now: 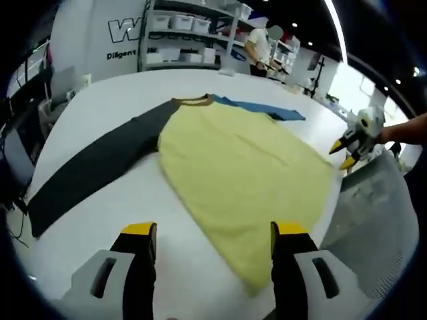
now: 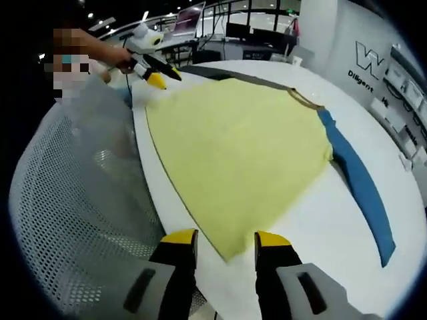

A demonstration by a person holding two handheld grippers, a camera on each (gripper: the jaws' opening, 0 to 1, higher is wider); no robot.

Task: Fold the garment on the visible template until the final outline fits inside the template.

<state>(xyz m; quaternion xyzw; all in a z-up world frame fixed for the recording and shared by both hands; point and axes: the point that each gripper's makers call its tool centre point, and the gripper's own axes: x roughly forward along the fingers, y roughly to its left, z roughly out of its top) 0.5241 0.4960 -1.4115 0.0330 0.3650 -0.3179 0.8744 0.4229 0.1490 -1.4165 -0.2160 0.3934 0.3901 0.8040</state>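
Two jaws of my left gripper [image 1: 212, 240] stand wide apart over the white table [image 1: 100, 93], holding nothing, their tips at the near hem of the shirt [image 1: 247, 167]. From its yellow body a dark sleeve [image 1: 93, 167] runs left and a blue sleeve [image 1: 267, 107] lies at the far side. My right gripper [image 2: 225, 245] also gapes empty, straddling the shirt's near corner [image 2: 233, 247] beside a mesh panel [image 2: 80, 220].
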